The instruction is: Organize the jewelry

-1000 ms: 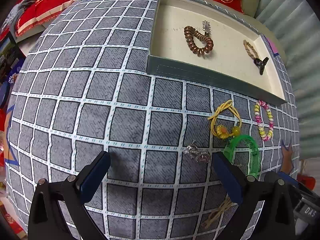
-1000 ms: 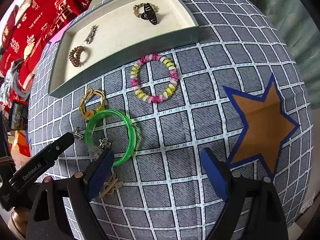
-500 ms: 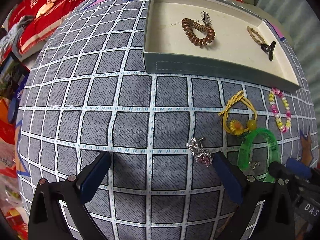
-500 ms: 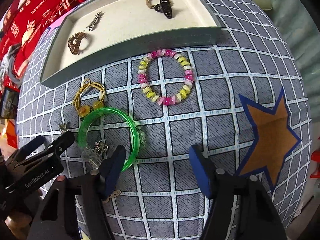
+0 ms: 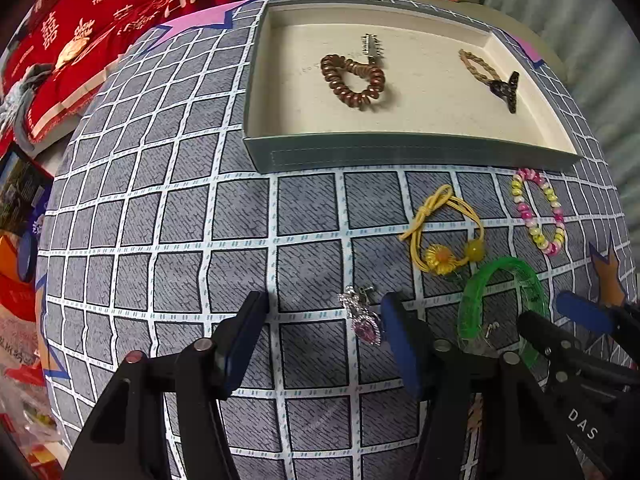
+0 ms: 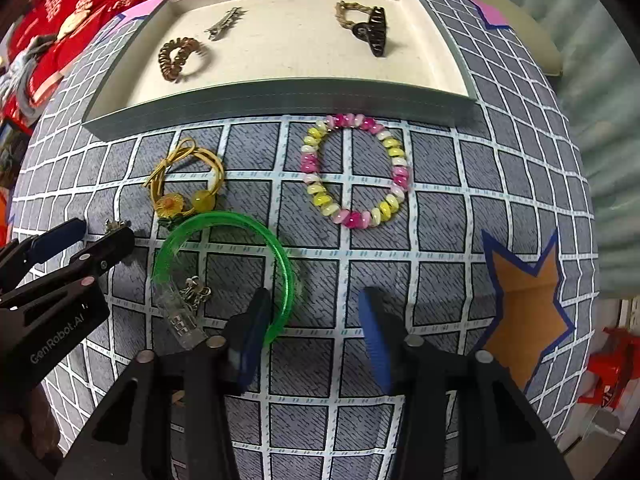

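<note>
A grey tray with a cream floor holds a brown coil hair tie, a silver clip, a braided band and a dark claw clip. On the checked cloth lie a yellow hair tie with a flower, a pink and yellow bead bracelet, a green bangle and a silver and pink brooch. My left gripper is open, its right finger beside the brooch. My right gripper is open, its left finger at the bangle's rim.
Red cushions lie beyond the cloth at the left and back. An orange star patch is on the cloth at the right. A clear clip with a small silver charm lies inside the bangle. The other gripper shows at each view's edge.
Both grippers have moved forward and down toward the cloth and their jaws have narrowed. The left one now reaches the brooch, the right one the green bangle.
</note>
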Tool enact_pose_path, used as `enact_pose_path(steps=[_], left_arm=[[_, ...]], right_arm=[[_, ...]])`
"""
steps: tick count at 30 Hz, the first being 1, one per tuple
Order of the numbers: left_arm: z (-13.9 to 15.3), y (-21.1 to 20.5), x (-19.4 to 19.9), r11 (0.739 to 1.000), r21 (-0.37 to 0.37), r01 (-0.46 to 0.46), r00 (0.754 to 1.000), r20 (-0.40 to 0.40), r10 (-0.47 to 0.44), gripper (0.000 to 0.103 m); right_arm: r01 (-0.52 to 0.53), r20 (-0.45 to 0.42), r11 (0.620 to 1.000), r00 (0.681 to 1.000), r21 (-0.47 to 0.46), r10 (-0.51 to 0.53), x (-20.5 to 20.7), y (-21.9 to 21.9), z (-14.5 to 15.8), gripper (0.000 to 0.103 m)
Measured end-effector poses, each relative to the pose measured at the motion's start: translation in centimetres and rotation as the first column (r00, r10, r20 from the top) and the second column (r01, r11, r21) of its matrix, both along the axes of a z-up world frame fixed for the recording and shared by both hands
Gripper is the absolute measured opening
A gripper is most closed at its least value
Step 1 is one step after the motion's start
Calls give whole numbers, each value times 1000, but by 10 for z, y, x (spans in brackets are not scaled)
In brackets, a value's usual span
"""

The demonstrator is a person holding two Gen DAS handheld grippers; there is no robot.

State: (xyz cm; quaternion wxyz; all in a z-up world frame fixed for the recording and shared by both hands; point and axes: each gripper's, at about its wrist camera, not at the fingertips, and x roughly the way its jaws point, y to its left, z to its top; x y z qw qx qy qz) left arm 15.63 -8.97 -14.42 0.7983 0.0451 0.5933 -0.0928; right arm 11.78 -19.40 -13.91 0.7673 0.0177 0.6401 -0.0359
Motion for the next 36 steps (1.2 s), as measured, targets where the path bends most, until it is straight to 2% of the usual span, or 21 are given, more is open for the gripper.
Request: enact_pose_path(steps=[2,3,4,7,15,22,30,36], left_arm=[[2,-3,-1,1000,-2,11,1000,1,-11,60],[3,-5,-1,1000,-4,17,1000,2,-17,57],[4,-7,-2,1000,-8,23,1000,5,-23,47],[9,-8,-4,999,-33,34,999,4,-34,24],[9,25,-7,987,-158,-6,1000,-28,1,24],[18,42,-16,984,-178,9,1000,-11,-12,24],[35,56,-19,976,-219,6,1000,-3,-7,24],[51,52,-11,973,-231,22,1000,27,-16,24]], right_arm=[[-6,4,1000,1000,-1,6,-4,10,3,32],[-9,7,1000,1000,2,9,-5,15,4,23],[-9,9,1000,1000,6,9,-4,17,5,12],[6,13,1000,1000,26,-6,-2,14,8,7],[62,26,990,997,130,-66,-8,-12,20,7],[104,29,974,993,202,-113,-9,-37,28,7],[125,34,963,990,239,-137,-11,-61,35,7],[135,41,958,988,255,-150,-7,-76,46,7]])
